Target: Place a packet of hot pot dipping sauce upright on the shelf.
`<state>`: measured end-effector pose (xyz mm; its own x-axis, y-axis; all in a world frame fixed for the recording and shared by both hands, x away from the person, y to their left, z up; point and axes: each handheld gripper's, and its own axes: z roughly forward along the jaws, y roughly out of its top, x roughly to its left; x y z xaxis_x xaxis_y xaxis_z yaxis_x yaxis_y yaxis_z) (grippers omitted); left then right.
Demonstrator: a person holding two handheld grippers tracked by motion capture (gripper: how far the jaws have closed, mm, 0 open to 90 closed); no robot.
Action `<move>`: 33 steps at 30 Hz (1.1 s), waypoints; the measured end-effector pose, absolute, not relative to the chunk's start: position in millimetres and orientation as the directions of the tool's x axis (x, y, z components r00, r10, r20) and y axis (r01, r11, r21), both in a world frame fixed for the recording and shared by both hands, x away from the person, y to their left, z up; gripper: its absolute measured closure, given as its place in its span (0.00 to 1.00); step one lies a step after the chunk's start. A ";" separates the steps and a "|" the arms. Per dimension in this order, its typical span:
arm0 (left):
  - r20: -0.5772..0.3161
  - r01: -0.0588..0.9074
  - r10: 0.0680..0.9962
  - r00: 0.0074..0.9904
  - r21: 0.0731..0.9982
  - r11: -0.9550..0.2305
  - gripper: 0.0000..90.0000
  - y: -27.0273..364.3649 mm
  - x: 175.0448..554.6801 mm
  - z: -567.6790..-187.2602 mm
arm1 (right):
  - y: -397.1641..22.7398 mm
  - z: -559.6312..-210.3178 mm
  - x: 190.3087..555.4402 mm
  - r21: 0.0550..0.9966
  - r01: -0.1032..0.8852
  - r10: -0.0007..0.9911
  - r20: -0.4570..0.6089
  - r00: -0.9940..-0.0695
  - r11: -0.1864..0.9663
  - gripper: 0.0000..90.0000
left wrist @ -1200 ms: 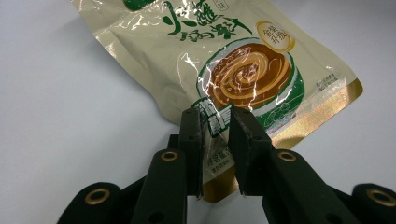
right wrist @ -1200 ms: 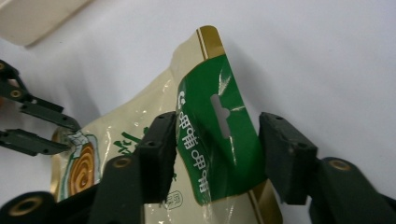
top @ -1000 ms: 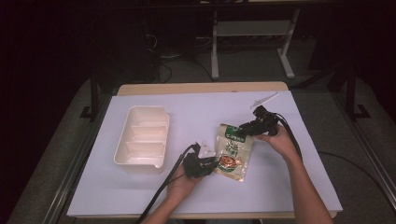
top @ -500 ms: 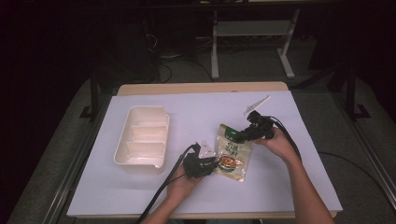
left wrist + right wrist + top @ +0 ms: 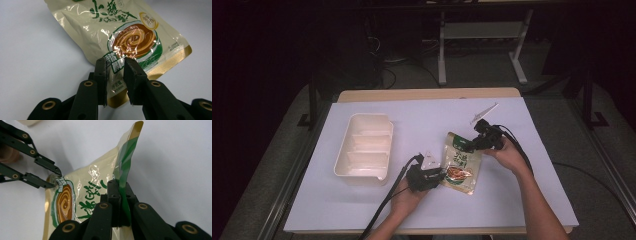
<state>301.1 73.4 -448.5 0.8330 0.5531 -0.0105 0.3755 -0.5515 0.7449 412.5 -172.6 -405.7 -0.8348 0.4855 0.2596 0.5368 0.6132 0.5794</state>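
— From above, what's where?
— A cream, green-printed pouch (image 5: 460, 164) lies on the white worktop (image 5: 522, 190), right of a tray (image 5: 362, 150); the left claw (image 5: 438, 176) grips its near end, the right claw (image 5: 471, 145) its far end.
— Left gripper view?
— Left claw (image 5: 115, 65) clamped on the pouch (image 5: 130, 35), a noodle bowl printed on it.
— Right gripper view?
— Right claw (image 5: 119, 187) has just closed, pinching the pouch's (image 5: 87, 187) green top strip.

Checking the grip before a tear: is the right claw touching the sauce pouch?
Touching: the right gripper view shows the right claw clamped on the sauce pouch top edge.
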 end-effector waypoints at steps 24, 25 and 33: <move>-0.042 0.310 0.484 0.874 0.815 -0.490 0.65 99.4 278.6 -434.6 | -168.9 -355.5 391.5 0.657 0.468 0.450 0.212 -0.867 0.591 0.99; -0.040 0.309 0.485 0.874 0.815 -0.490 0.65 100.8 277.0 -434.3 | -167.4 -353.2 390.2 0.663 0.461 0.445 0.210 -0.871 0.589 0.99; -0.068 0.314 0.477 0.876 0.832 -0.457 0.61 116.4 267.6 -435.5 | -156.0 -336.3 381.6 0.678 0.434 0.425 0.194 -0.884 0.593 0.99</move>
<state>267.6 116.4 -435.5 0.8763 0.4770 -0.0681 0.3136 -0.4574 0.8321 381.6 -156.0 -336.3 -0.8840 0.4252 0.1944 0.4343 0.5929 0.6781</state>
